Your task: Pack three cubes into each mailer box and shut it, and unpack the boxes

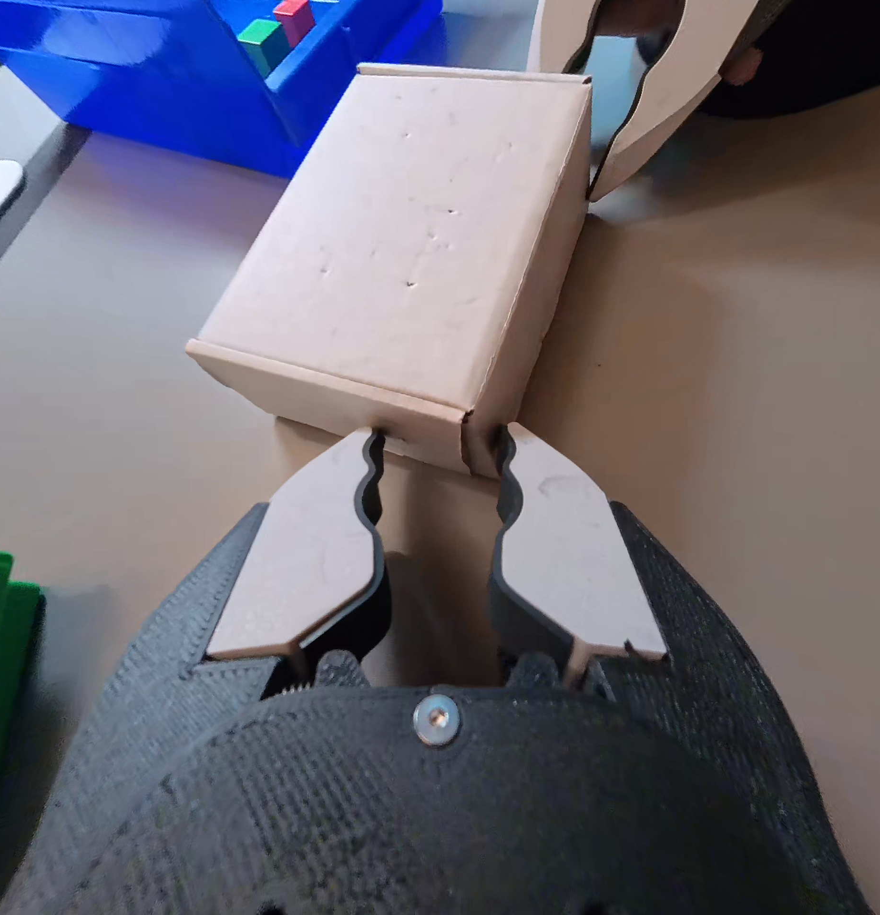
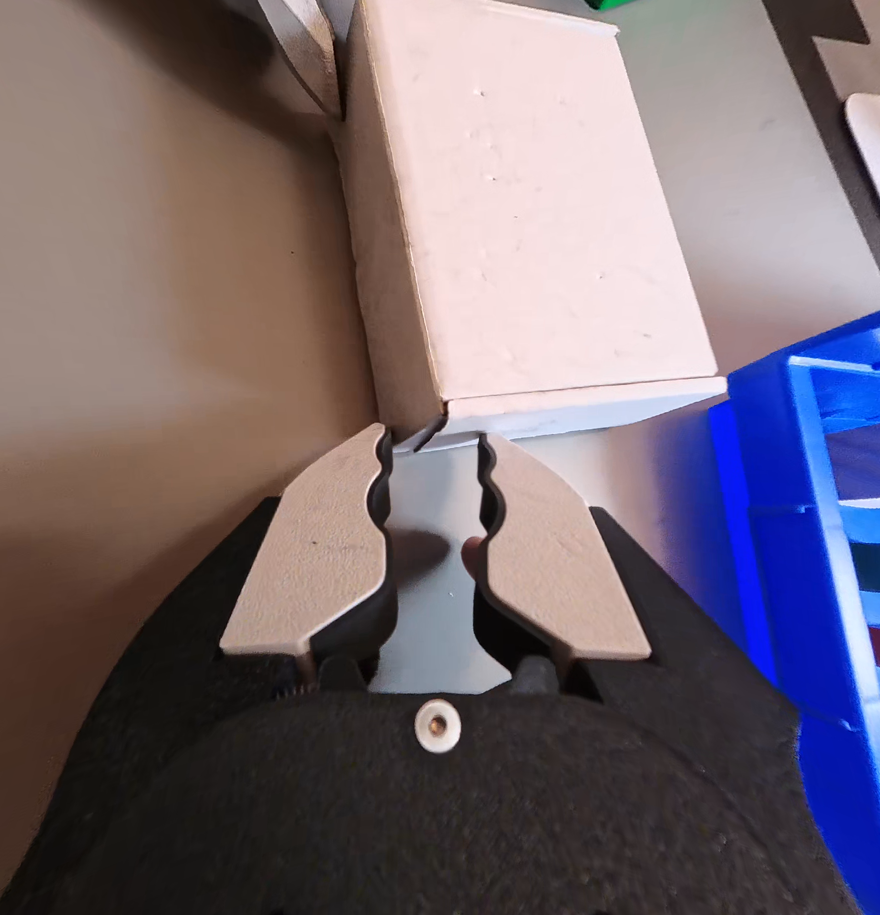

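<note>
A closed pale cardboard mailer box [image 1: 403, 237] lies flat on the tan table and also shows in the right wrist view [image 2: 517, 223]. My left gripper [image 1: 438, 438] is open, with its fingertips touching the box on either side of its near corner. My right gripper [image 2: 435, 438] is open at the opposite end, with its tips straddling that corner. One of its fingers [image 1: 676, 89] shows beyond the box in the left wrist view. A left finger [image 2: 309, 64] shows in the right wrist view. A green cube [image 1: 259, 37] and a red cube [image 1: 294, 20] sit in a blue bin [image 1: 155, 84].
The blue bin [image 2: 799, 495] stands close beside the box, right of my right gripper. A green plastic object [image 1: 7, 668] sits at the left edge near my left gripper. A white flat object [image 2: 874, 158] lies past the table's grey edge strip. The gap from one gripper's tips to the other's is roughly 15 cm. My right gripper is the nearer one to the green cube [image 1: 259, 37]: about 20 cm, against 30 cm.
</note>
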